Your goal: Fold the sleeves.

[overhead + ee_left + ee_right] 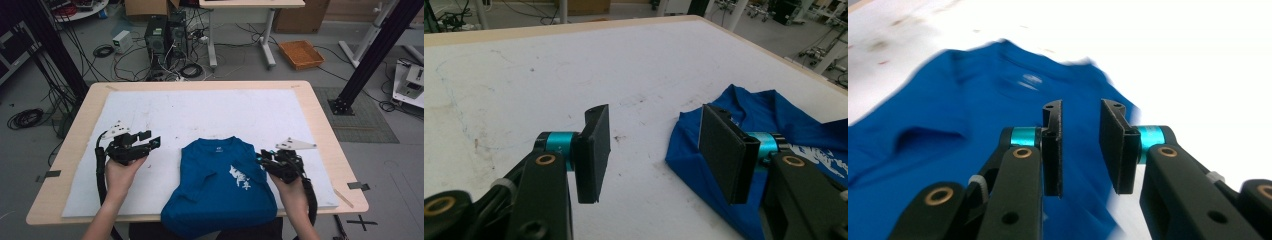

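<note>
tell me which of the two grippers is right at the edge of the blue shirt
The right gripper: its jaws reach the blue shirt's right edge. The left gripper hangs over bare white table cover, apart from the shirt.

Grey floor (250, 55) — tangled cables (102, 50), computer towers (165, 35), orange tray (301, 54).

- Left gripper (150, 141): black body with a grey three-cornered plate on top and a black cable trailing from its rear.
- Right gripper (262, 159): black too, with a matching plate and cable.
- Each jaw is a flat black pad on a teal collar, with brass-ringed pivot holes behind.
- Bare forearms, no sleeves.
</note>
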Action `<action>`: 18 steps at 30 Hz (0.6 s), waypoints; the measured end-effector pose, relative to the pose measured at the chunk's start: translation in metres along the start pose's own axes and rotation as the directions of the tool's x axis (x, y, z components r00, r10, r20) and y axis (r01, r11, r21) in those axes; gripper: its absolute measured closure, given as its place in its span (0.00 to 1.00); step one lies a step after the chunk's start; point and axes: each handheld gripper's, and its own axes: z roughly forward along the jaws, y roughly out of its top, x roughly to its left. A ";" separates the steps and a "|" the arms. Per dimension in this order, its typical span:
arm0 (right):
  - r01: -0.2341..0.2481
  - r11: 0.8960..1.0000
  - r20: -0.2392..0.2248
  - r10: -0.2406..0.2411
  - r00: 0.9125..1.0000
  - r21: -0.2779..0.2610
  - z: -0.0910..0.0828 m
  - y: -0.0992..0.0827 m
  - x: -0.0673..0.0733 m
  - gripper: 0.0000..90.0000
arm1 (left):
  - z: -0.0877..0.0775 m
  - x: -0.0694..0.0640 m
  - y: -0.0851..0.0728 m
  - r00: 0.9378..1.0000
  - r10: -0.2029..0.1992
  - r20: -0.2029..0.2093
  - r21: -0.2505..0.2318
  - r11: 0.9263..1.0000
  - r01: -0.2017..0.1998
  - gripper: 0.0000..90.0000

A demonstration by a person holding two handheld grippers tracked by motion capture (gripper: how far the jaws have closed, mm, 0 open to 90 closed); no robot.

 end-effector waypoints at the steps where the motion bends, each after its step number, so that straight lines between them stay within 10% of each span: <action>1: -0.030 1.000 -0.006 0.030 1.000 0.001 -0.003 -0.006 -0.007 0.78 | 0.000 0.000 0.000 1.000 0.001 0.000 0.001 1.000 -0.001 0.52; 10: -0.094 0.992 -0.070 0.100 0.992 0.083 0.003 -0.034 -0.018 0.76 | 0.001 -0.002 0.000 1.000 0.005 0.005 0.009 1.000 -0.005 0.52; 18: -0.015 0.994 -0.106 0.027 0.994 0.107 0.007 -0.037 -0.008 1.00 | 0.002 -0.001 -0.001 1.000 0.002 0.002 0.014 1.000 -0.002 0.52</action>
